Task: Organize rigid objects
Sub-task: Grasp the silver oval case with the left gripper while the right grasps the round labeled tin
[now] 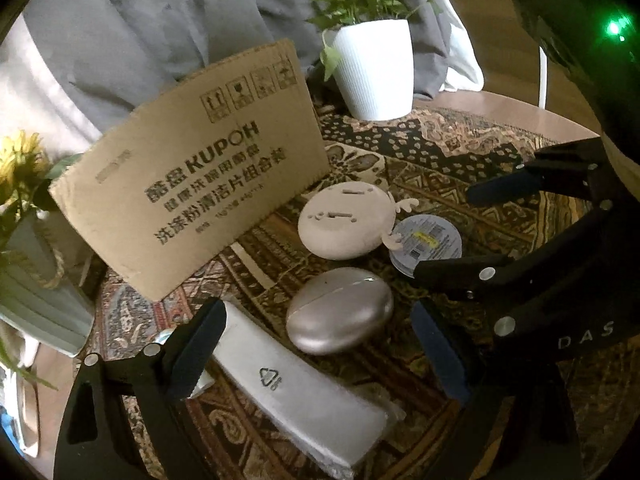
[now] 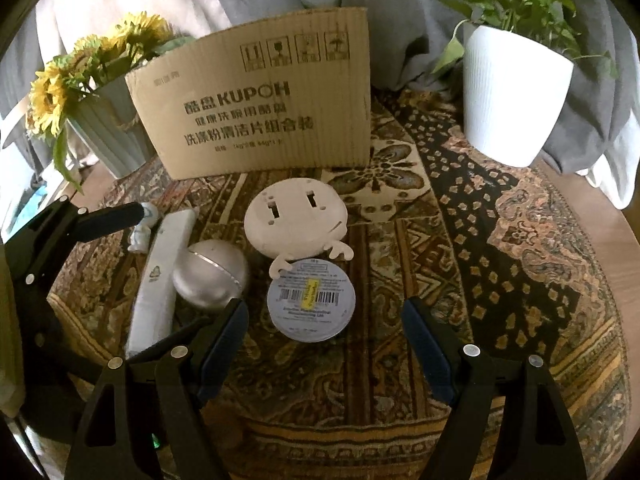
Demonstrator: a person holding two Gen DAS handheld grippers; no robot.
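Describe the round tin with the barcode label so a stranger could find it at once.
Start at the brown cardboard box standing on the patterned rug. In front lies a cream cartoon-faced figure; the flat round silver tin touches its hands, alone bearing a yellow sticker.

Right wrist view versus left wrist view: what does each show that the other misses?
Only the right wrist view shows the small white figurine beside the long white package, with the sunflower pot in full.

Only the left wrist view shows the green light on the right tool's body.

Both show the cardboard box, beige round figure, metallic oval case, labelled tin and white planter.
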